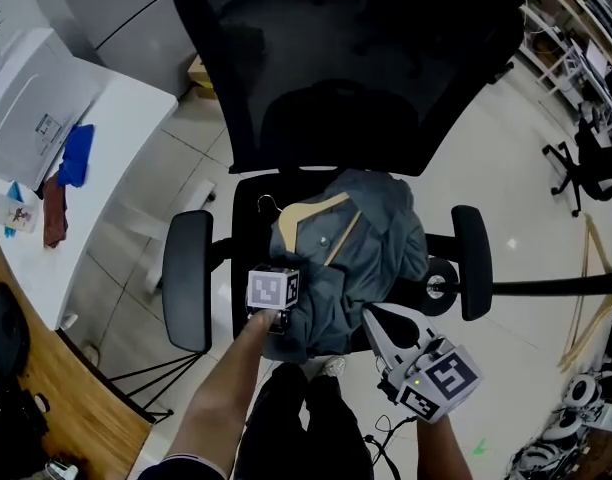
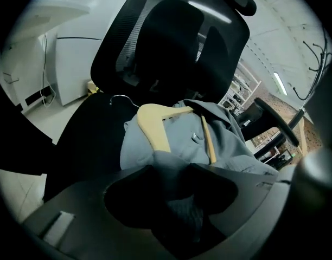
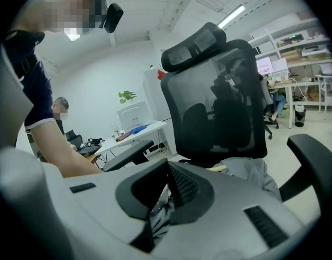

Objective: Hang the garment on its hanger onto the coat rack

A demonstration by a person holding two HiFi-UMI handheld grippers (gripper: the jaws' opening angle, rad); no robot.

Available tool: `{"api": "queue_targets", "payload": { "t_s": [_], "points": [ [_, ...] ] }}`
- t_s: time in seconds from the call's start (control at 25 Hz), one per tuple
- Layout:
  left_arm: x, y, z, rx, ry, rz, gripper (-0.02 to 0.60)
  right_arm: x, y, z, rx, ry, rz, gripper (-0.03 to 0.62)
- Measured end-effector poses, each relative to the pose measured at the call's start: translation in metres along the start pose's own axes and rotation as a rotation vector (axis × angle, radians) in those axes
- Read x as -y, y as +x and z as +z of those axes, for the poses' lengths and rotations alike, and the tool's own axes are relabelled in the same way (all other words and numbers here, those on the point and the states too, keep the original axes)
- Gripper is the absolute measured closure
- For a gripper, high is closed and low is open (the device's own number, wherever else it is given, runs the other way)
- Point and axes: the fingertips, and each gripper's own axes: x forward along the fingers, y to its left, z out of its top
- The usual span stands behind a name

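Observation:
A grey-blue garment [image 1: 371,258] [image 2: 182,140] [image 3: 253,172] lies crumpled on the seat of a black office chair [image 1: 248,218]. It is on a pale wooden hanger [image 1: 311,213] [image 2: 155,126], whose metal hook [image 2: 120,97] points to the seat's left. My left gripper [image 1: 283,313] [image 2: 170,169] is at the garment's near edge, jaws open, with a fold of the fabric lying between their tips. My right gripper [image 1: 368,313] [image 3: 167,164] hovers at the garment's near right, jaw tips together and nothing in them. Dark curved coat rack hooks [image 2: 317,58] show far right.
The chair's tall mesh back [image 1: 336,58] rises behind the garment, and armrests [image 1: 186,278] [image 1: 471,263] flank the seat. A white desk [image 1: 116,138] with a box and a blue cloth [image 1: 76,153] stands left. A black pole [image 1: 556,288] and wooden bars [image 1: 586,298] lie right.

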Motion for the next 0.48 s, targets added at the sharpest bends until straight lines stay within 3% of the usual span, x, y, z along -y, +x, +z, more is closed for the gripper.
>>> {"api": "queue_targets", "payload": {
  "t_s": [0.24,0.36,0.48],
  "points": [
    [-0.004,0.01,0.0,-0.004,0.002,0.042,0.399,0.008,0.001,-0.017,-0.021,0.035,-0.002,0.58],
    [-0.006,0.008,0.004,-0.027,-0.026,0.067,0.454,0.011,0.0,-0.019,-0.025,0.038,-0.005,0.58],
    [-0.006,-0.006,0.017,0.031,0.008,0.105,0.474,0.014,-0.003,-0.015,-0.018,0.037,-0.015,0.58]
  ]
}}
